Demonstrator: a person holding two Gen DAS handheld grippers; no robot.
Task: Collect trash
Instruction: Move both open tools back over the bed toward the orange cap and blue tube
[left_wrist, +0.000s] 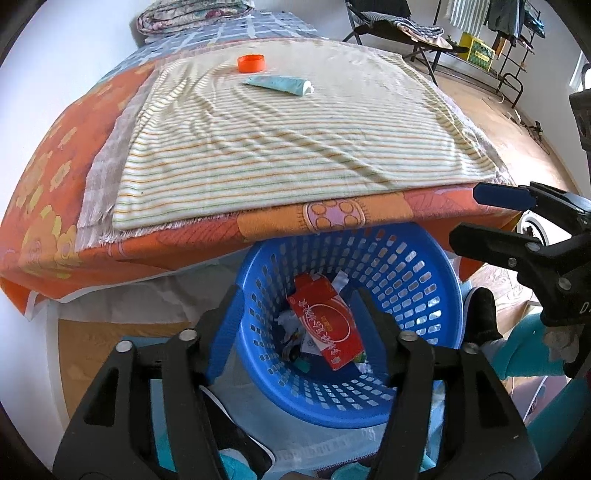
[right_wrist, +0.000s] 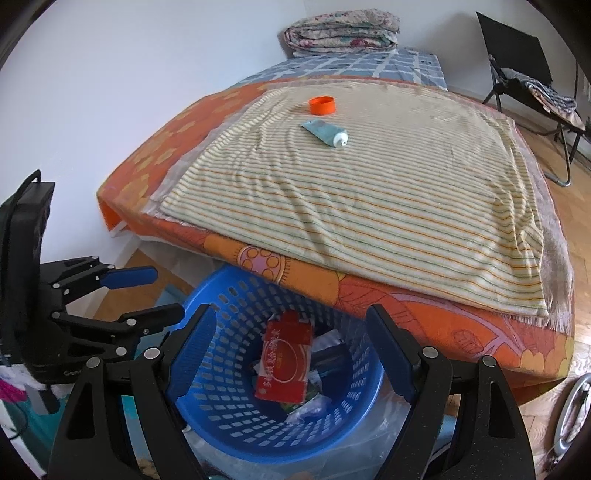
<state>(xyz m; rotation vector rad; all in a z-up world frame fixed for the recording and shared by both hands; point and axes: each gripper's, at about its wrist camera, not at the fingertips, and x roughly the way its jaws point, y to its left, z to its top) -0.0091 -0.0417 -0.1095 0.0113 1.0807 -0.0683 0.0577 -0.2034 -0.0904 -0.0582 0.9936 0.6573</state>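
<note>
A blue perforated basket (left_wrist: 417, 291) (right_wrist: 236, 306) stands on the floor at the bed's near edge. It holds a red carton (left_wrist: 328, 325) (right_wrist: 286, 365) and scraps of paper. An orange bottle cap (left_wrist: 251, 62) (right_wrist: 322, 105) and a pale blue tube (left_wrist: 280, 85) (right_wrist: 325, 132) lie on the striped cloth (left_wrist: 295, 147) (right_wrist: 369, 206) far up the bed. My left gripper (left_wrist: 299, 306) (right_wrist: 155, 295) is open and empty above the basket. My right gripper (right_wrist: 291, 332) (left_wrist: 465, 218) is open and empty above the basket too.
The bed has an orange flowered sheet (left_wrist: 48, 192) (right_wrist: 443, 317) and a folded quilt (left_wrist: 184, 14) (right_wrist: 343, 31) at its head. A black folding chair (left_wrist: 399, 26) (right_wrist: 524, 70) stands on the wood floor beyond. A white wall runs along the bed's left side.
</note>
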